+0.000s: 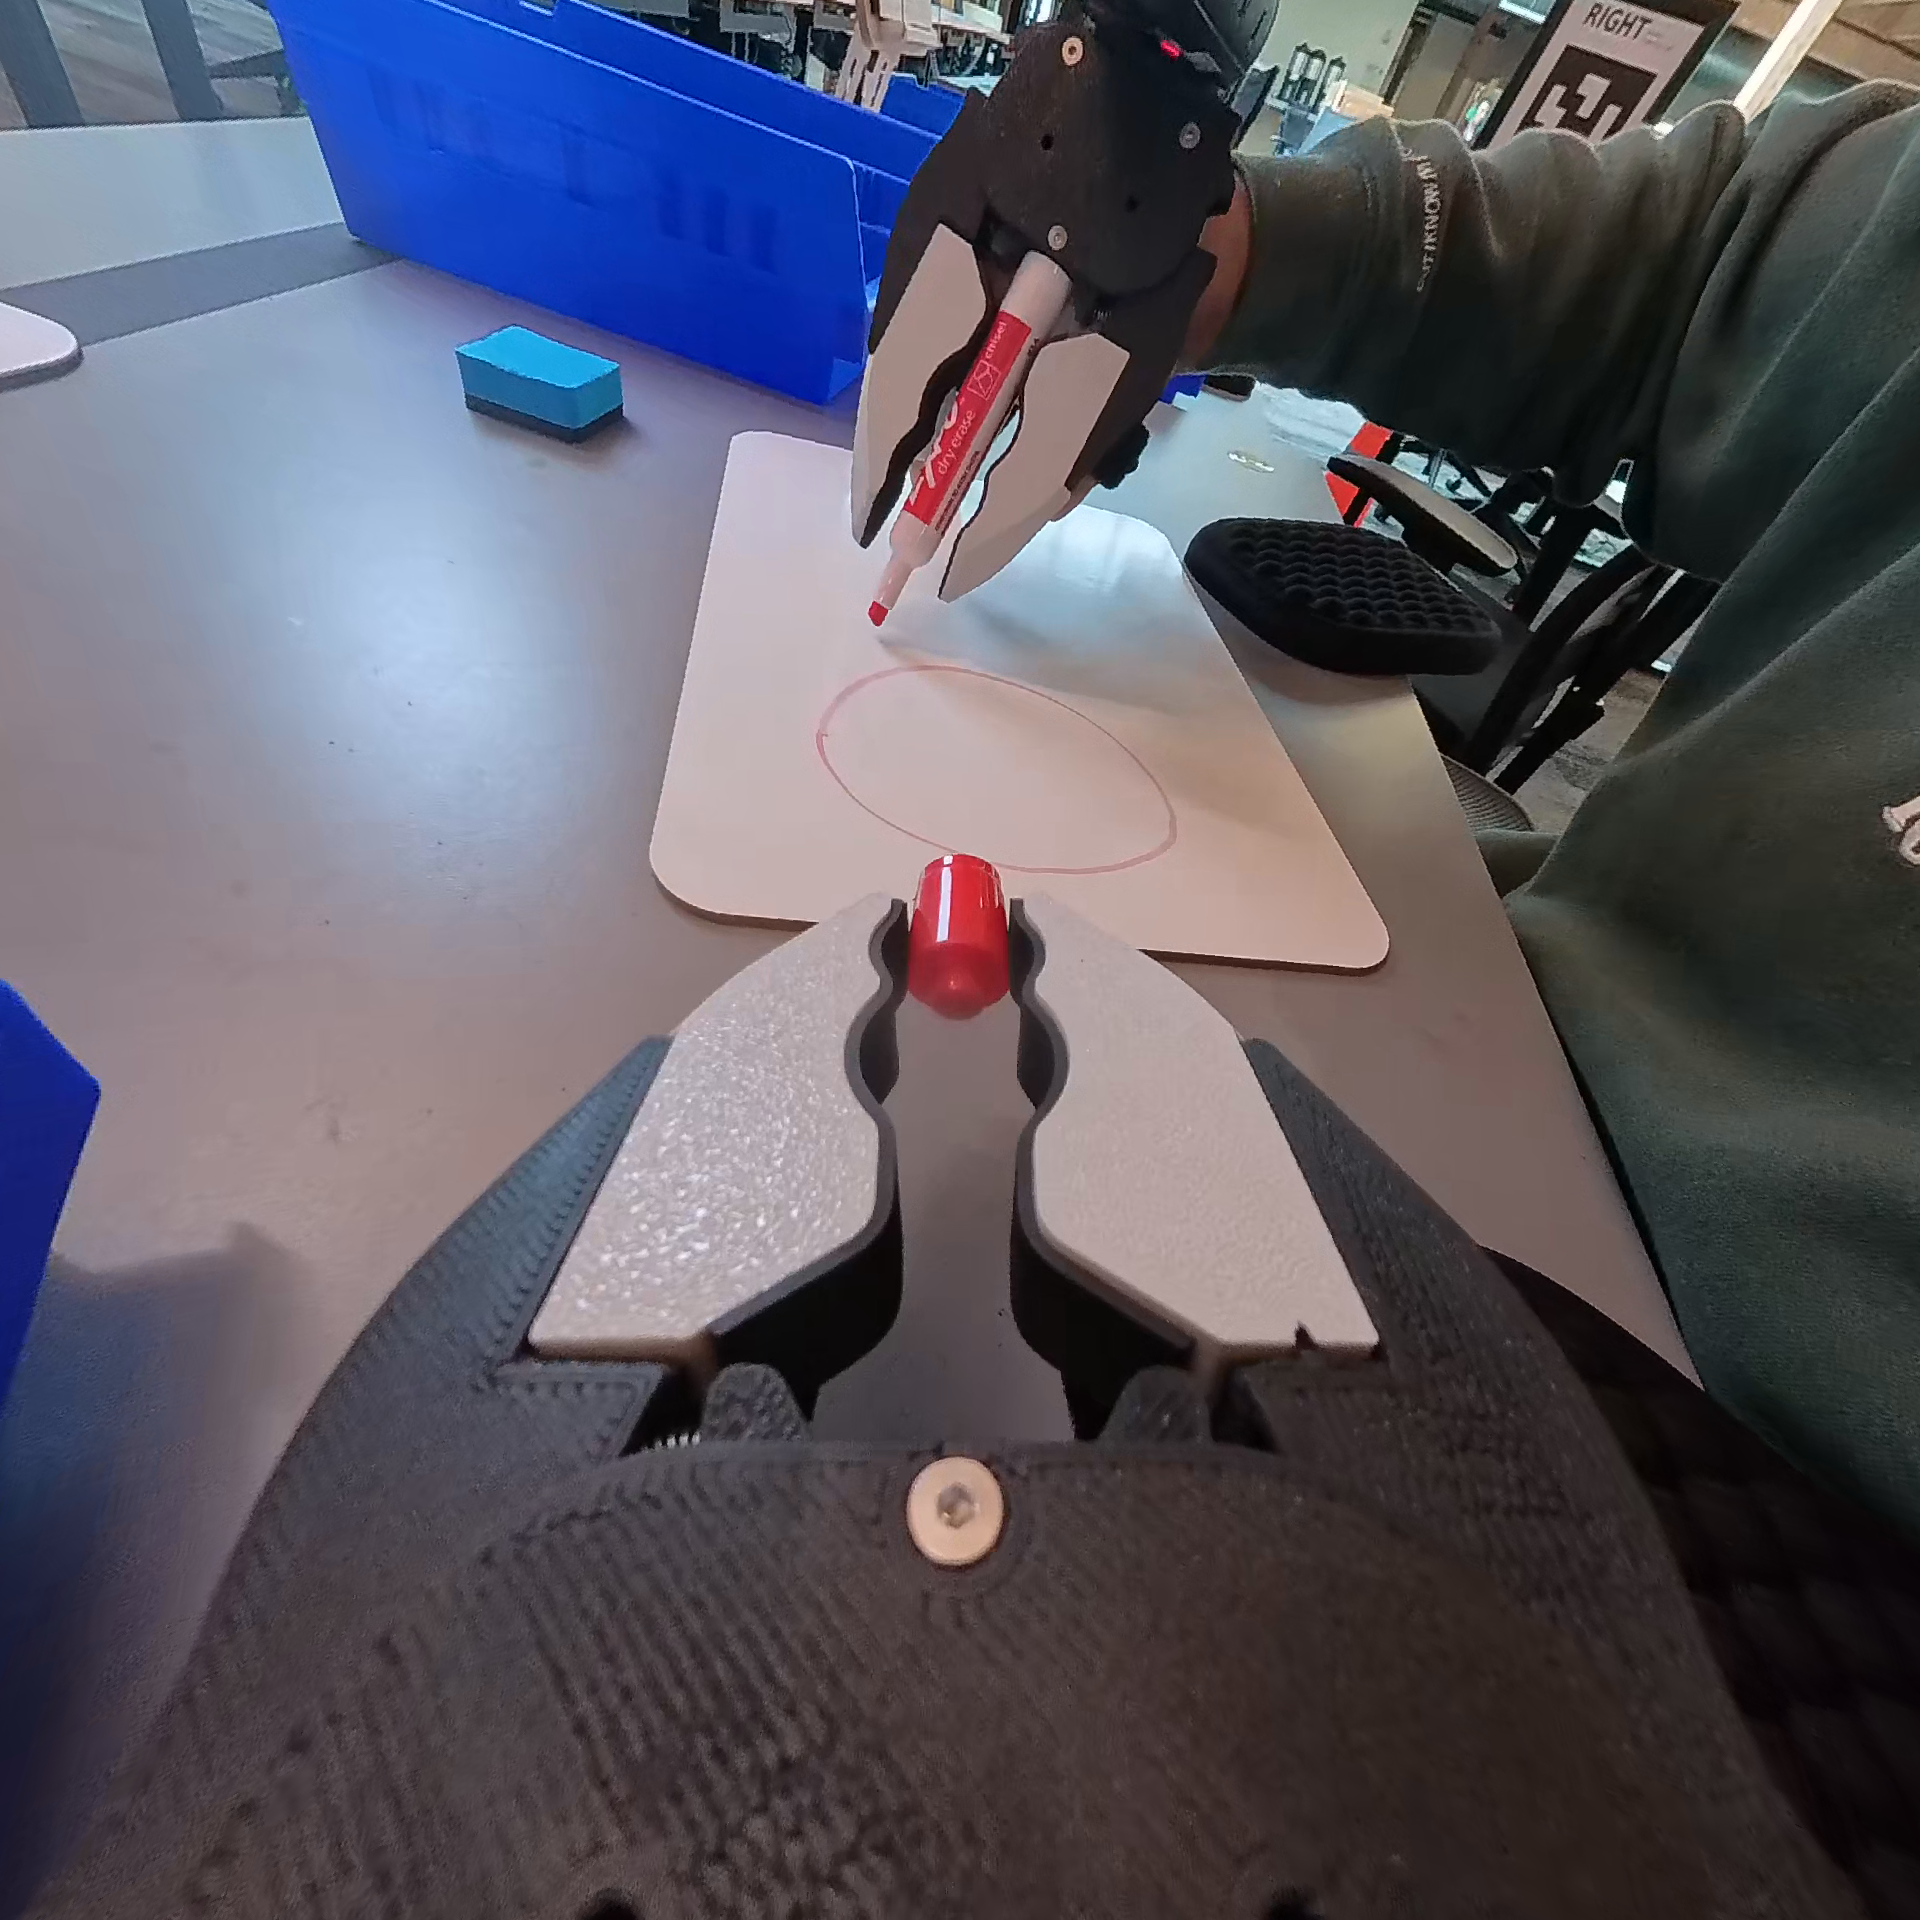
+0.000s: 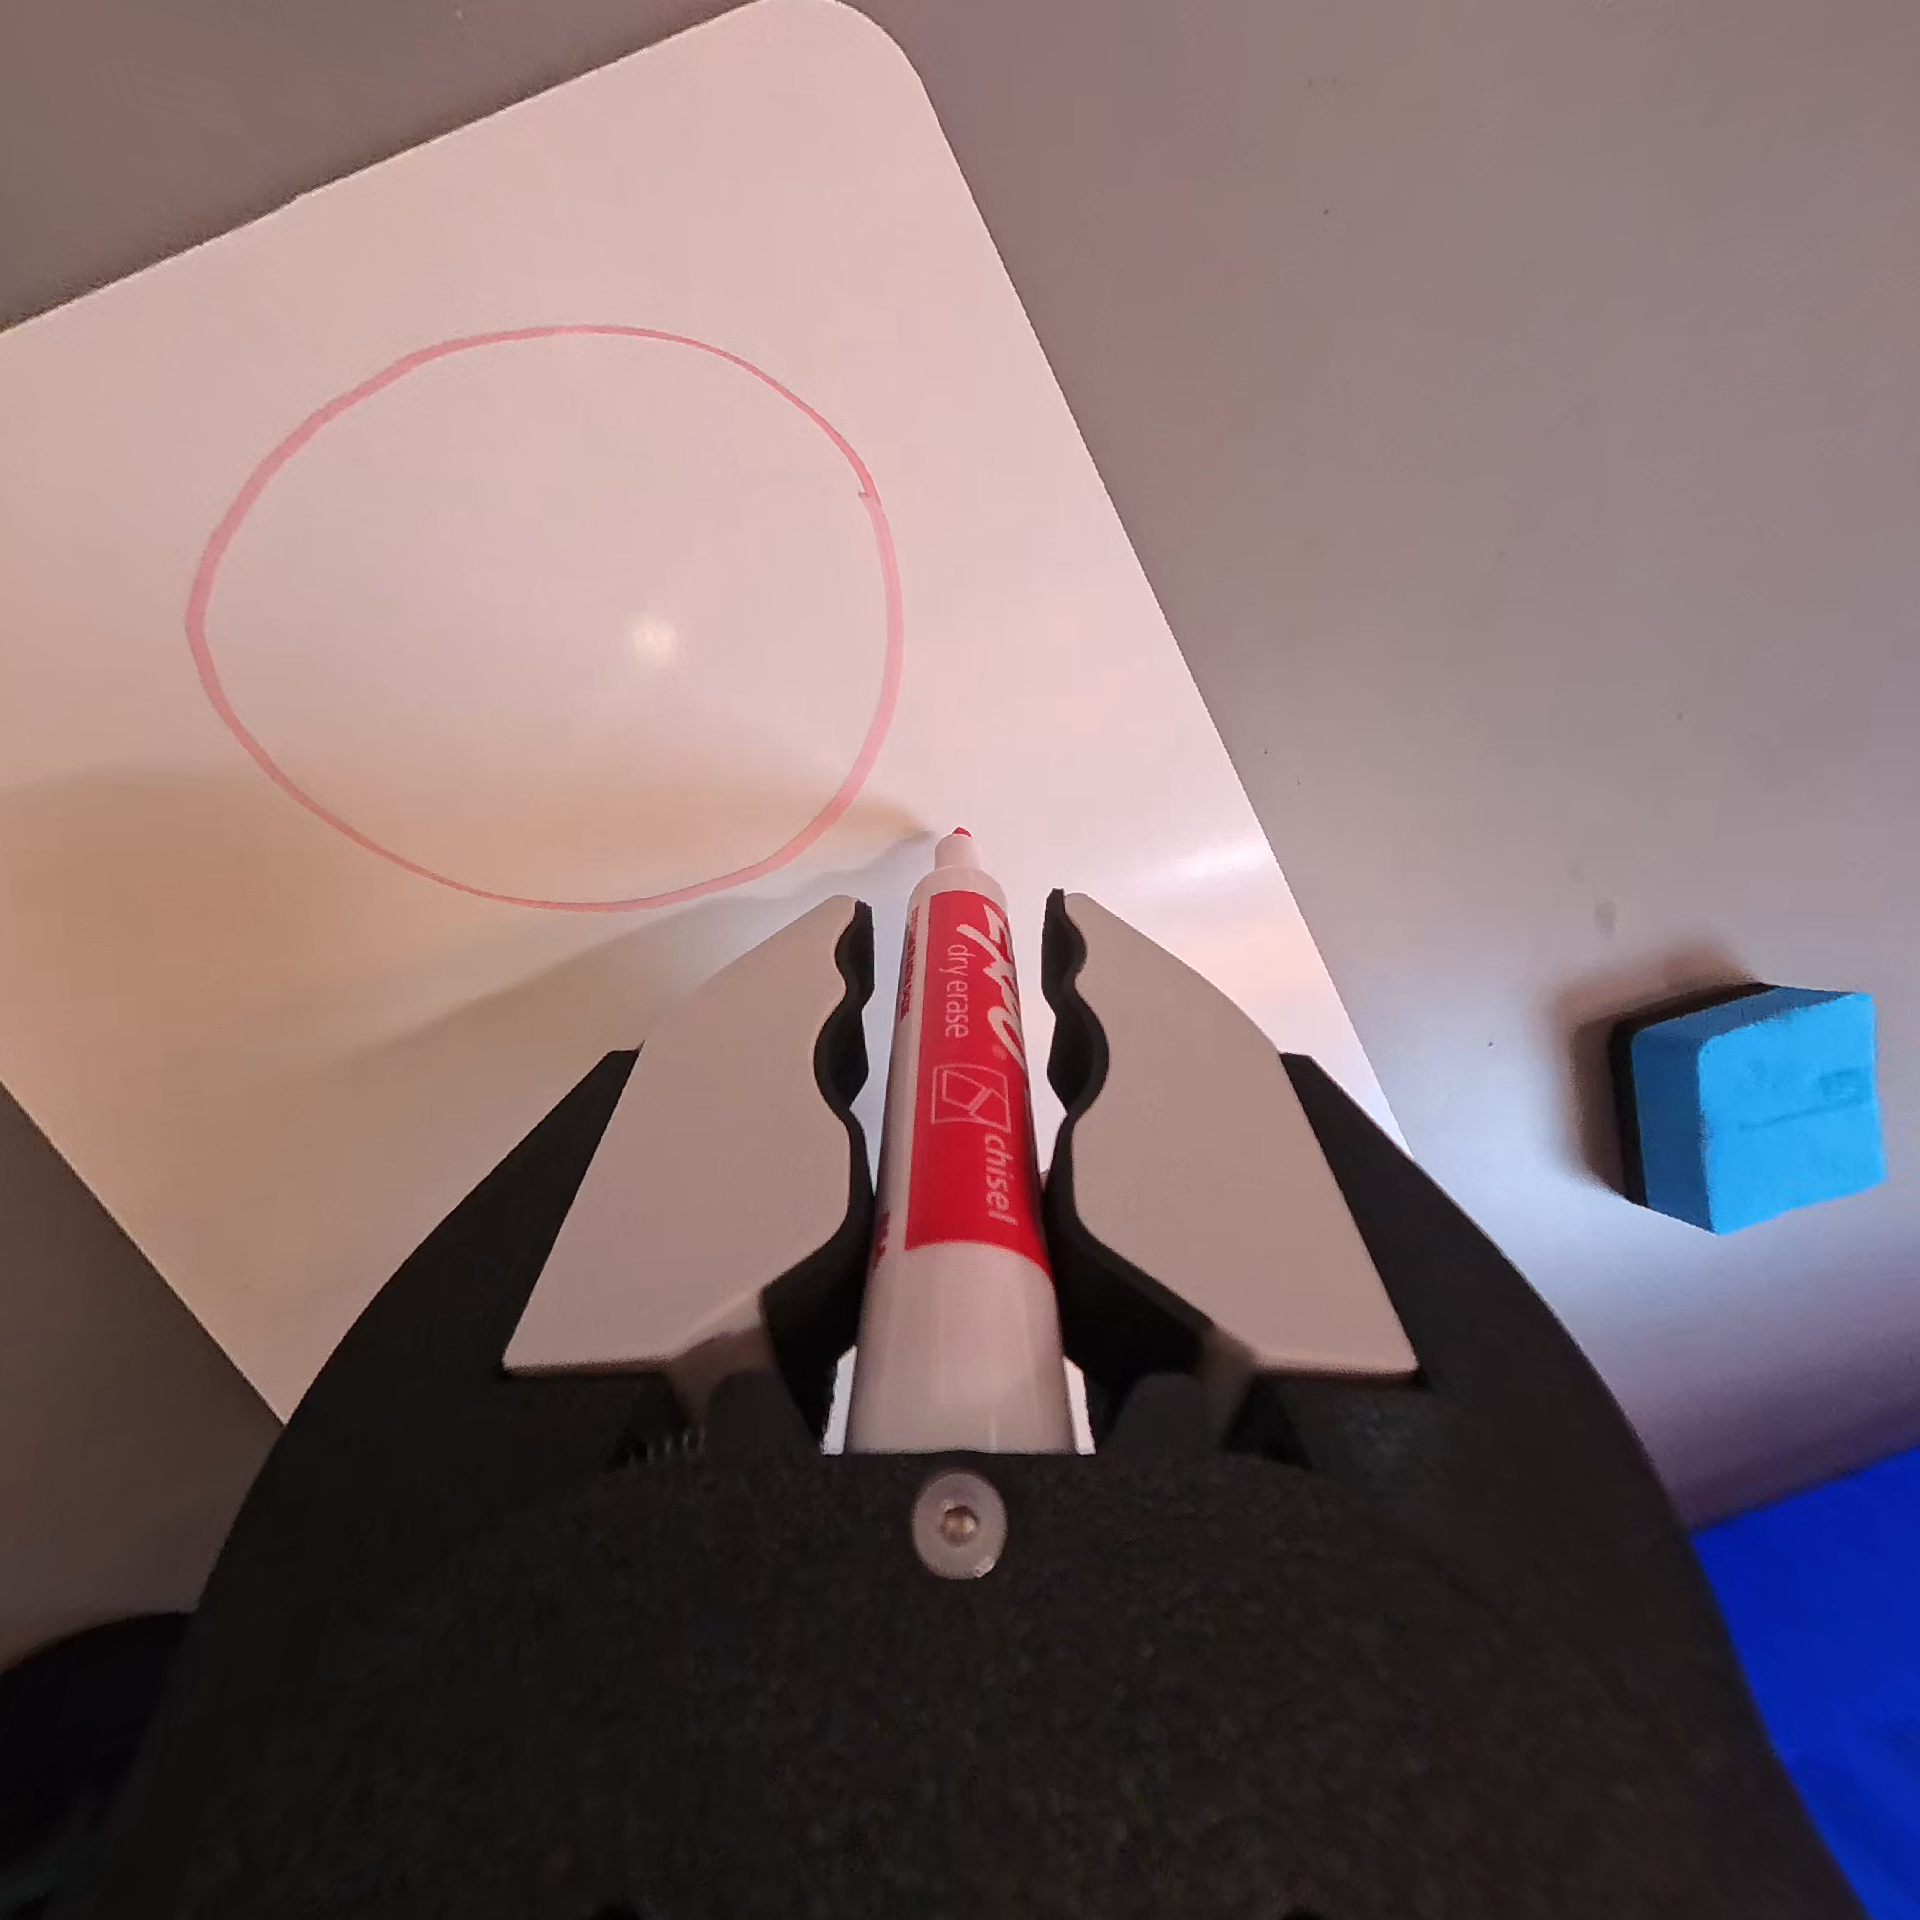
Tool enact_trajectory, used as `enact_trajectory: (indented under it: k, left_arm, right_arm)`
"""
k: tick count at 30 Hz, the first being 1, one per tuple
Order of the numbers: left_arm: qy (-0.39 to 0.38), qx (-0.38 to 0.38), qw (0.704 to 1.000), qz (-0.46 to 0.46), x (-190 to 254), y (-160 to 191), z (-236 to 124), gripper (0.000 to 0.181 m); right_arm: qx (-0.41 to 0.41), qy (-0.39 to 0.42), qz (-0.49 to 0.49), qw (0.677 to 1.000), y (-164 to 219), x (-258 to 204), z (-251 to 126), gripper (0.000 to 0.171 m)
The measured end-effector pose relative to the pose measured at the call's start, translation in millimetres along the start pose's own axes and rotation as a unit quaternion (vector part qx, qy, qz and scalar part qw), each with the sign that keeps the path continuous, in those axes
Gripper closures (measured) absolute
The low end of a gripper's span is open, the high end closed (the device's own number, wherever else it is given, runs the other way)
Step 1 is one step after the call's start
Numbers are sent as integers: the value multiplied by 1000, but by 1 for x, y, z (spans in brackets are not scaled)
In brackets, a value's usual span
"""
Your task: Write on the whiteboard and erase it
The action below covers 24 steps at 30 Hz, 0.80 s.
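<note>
A small white whiteboard (image 1: 1039, 623) lies flat on the grey table, with a red circle (image 1: 992, 769) drawn on it; the board (image 2: 582, 260) and circle (image 2: 540, 613) also show in the right wrist view. My right gripper (image 2: 956, 909) is shut on a red dry-erase marker (image 2: 961, 1091), uncapped, tip just above the board beside the circle. In the left wrist view that gripper (image 1: 914, 561) holds the marker (image 1: 961, 426) tilted over the board's far part. My left gripper (image 1: 956, 914) is shut on the red marker cap (image 1: 956, 935) at the board's near edge.
A blue eraser block (image 1: 540, 382) sits on the table left of the board, and right of it in the right wrist view (image 2: 1756, 1107). Blue plastic bins (image 1: 582, 177) stand behind. A black chair armrest (image 1: 1340, 592) lies past the table's right edge. A person's green sleeve (image 1: 1558, 291) reaches in. My hands' fingertips stand some 20 cm from each other. The left gripper is farther from the blue eraser block (image 1: 540, 382), some 35 cm, than the right, some 15 cm. My right wrist view (image 2: 1734, 1047) looks at it from another angle.
</note>
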<state>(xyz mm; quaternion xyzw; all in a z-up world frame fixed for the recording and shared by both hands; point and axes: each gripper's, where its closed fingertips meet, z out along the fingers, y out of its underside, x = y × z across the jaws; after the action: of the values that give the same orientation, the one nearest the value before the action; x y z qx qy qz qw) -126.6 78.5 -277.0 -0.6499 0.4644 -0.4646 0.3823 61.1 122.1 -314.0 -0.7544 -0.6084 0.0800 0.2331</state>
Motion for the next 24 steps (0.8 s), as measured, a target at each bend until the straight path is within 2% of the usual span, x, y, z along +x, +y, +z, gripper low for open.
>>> enact_trajectory:
  k: [9, 24]
  left_arm:
    - [2, -1, 1000, 0, 0, 0, 0, 163]
    - [2, -4, 1000, 3, 1, 1, 1, 163]
  right_arm:
    - [-7, -1, 1, 1000, 4, -6, -5, 139]
    - [-9, 14, -1, 1000, -5, 13, 8, 138]
